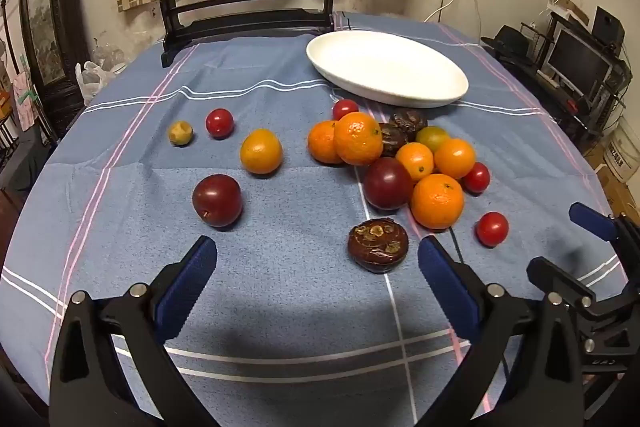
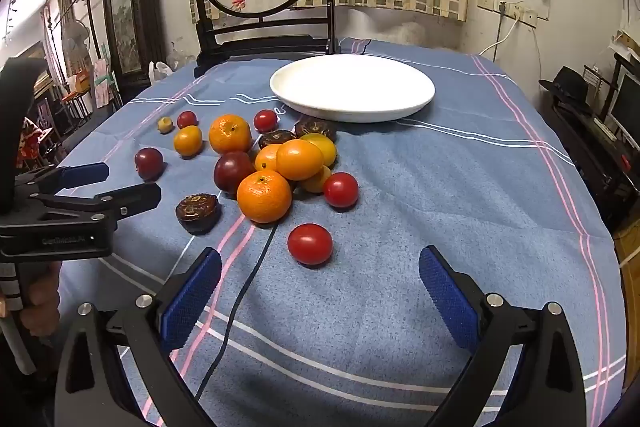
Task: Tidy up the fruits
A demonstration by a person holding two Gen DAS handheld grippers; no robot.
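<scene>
Spread wide and holding nothing, my left gripper (image 1: 316,259) hovers over the blue striped tablecloth (image 1: 280,291); a dark brown wrinkled round fruit (image 1: 377,245) lies just beyond its right finger. Past it sits a heap of oranges (image 1: 437,201), and the white oval ceramic plate (image 1: 386,73) rests toward the table's far edge.

From the right wrist, my right gripper (image 2: 320,267) is equally spread and empty, with a small red tomato (image 2: 310,243) lying between and just beyond its fingers.

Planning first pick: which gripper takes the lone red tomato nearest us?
Right. The right gripper is open with the tomato just ahead between its fingers. The left gripper faces the dark brown fruit instead.
</scene>
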